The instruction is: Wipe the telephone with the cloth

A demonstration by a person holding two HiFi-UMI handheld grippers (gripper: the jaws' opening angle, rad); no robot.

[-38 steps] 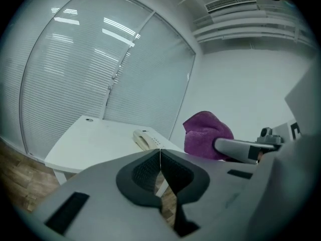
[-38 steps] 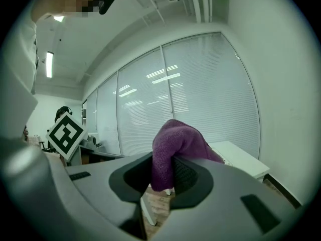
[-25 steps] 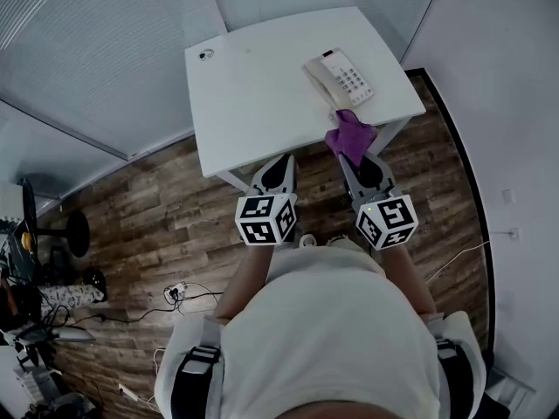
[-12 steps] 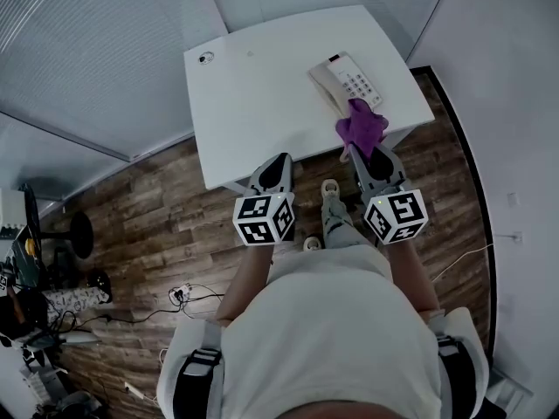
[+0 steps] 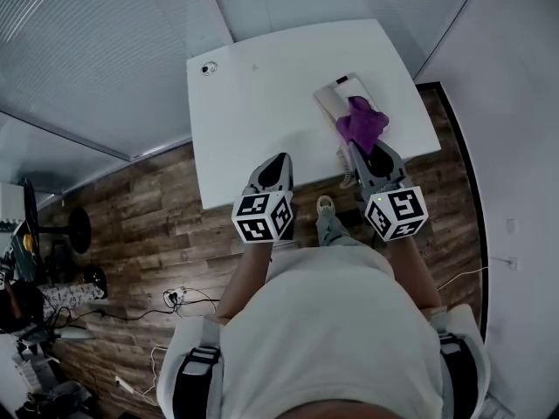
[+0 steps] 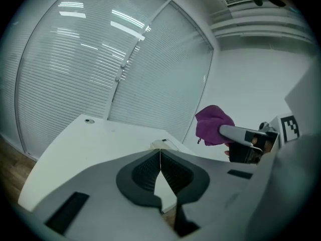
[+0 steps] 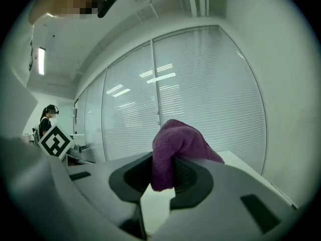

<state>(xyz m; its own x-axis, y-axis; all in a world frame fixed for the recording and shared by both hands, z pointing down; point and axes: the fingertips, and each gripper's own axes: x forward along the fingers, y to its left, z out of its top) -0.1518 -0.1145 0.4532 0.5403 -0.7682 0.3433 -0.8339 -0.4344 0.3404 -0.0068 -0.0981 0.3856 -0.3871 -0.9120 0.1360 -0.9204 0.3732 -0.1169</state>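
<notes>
Task looks barely begun, as I read it; the purple cloth (image 5: pixel 361 122) is already in a grip & brought to the telephone (image 5: pixel 332 101), so the fetching part is done; I see no sign of actual wiping yet, so the whole phone is left to do. Phone sits on the white table (image 5: pixel 253 120), toward its right side; cream body, its far & left parts showing past the cloth. In the head view the cloth covers the phone's near right part, keypad incl.; can't tell whether it rests on the phone or hangs just above it.

Right gripper (image 5: pixel 365 151) is clamped on the cloth; in the right gripper view the fabric is pinched between both pads & bulges up over them. Left gripper (image 5: pixel 278 162) has its jaws pressed together w/ nothing between; it hovers at the table's near edge, left of the phone & apart from it; prob. it could steady the phone once rubbing starts.

Containers: none in sight; no bowl, bin or tray, so nothing to report inside anything. The only other item on the tabletop is a small round fitting (image 5: pixel 208 68) at the far left corner, well apart from the phone.

Left to do, I'd say: press the cloth down; rub over handset, keypad & sides.
</notes>
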